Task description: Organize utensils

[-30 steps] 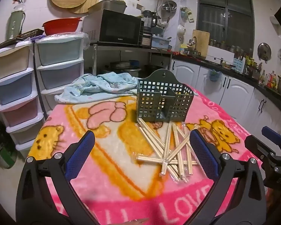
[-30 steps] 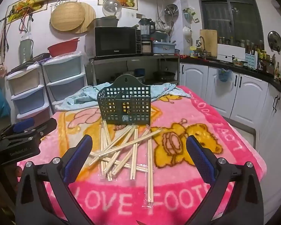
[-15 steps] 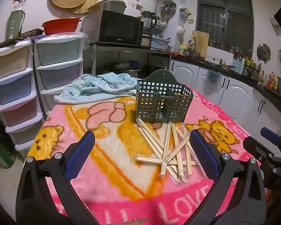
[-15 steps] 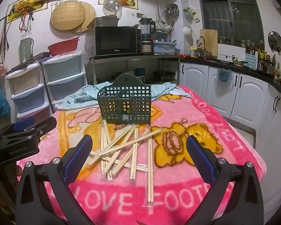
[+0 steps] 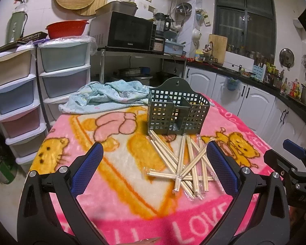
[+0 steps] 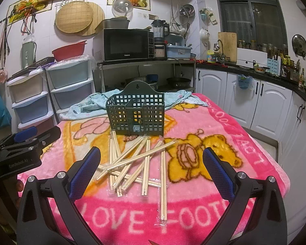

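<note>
there — pale wrapped chopsticks point(image 6: 132, 163) crisscrossed before the green basket point(image 6: 135, 114) — both grippers released, empty

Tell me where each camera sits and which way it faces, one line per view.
Left wrist: on the left hand-held gripper, open, facing the green holder across the pink blanket; the right hand-held gripper shows at right.
Right wrist: on the right hand-held gripper, open, facing the same holder; the left one shows at left.
Shared: holder, wrapped chopsticks, microwave.
</note>
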A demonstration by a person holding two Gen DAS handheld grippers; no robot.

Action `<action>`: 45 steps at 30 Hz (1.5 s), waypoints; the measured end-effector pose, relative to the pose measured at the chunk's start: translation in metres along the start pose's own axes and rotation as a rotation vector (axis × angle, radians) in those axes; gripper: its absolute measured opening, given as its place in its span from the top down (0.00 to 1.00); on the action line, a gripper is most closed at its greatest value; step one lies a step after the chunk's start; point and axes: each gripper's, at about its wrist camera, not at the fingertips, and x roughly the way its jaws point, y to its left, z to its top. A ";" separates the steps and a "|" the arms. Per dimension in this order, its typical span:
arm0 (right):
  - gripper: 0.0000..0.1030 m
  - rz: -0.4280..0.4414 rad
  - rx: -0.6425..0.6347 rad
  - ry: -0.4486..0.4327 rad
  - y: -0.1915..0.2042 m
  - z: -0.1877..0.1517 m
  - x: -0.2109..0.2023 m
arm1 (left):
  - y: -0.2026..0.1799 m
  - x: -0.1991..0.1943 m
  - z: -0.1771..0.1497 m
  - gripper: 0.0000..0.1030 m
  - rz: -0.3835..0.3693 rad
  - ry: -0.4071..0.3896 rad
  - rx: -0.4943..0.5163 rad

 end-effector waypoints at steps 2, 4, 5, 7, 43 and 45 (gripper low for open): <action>0.06 0.001 0.000 0.000 0.000 0.000 0.000 | 0.000 0.000 0.000 0.09 0.001 -0.001 0.001; 0.06 -0.001 -0.001 0.000 0.000 0.000 0.000 | 0.000 0.000 0.000 0.09 -0.001 0.000 0.000; 0.06 0.000 0.000 0.000 0.000 0.000 0.000 | 0.000 0.000 0.000 0.09 -0.001 -0.001 0.000; 0.06 -0.001 -0.001 0.000 0.000 0.000 0.000 | 0.000 0.000 0.000 0.09 -0.001 -0.002 0.000; 0.06 0.087 -0.060 0.072 0.004 0.008 0.017 | 0.026 0.007 0.008 0.09 0.002 0.039 -0.088; 0.06 0.103 -0.068 0.086 0.004 0.010 0.021 | 0.034 0.009 0.010 0.09 0.003 0.053 -0.108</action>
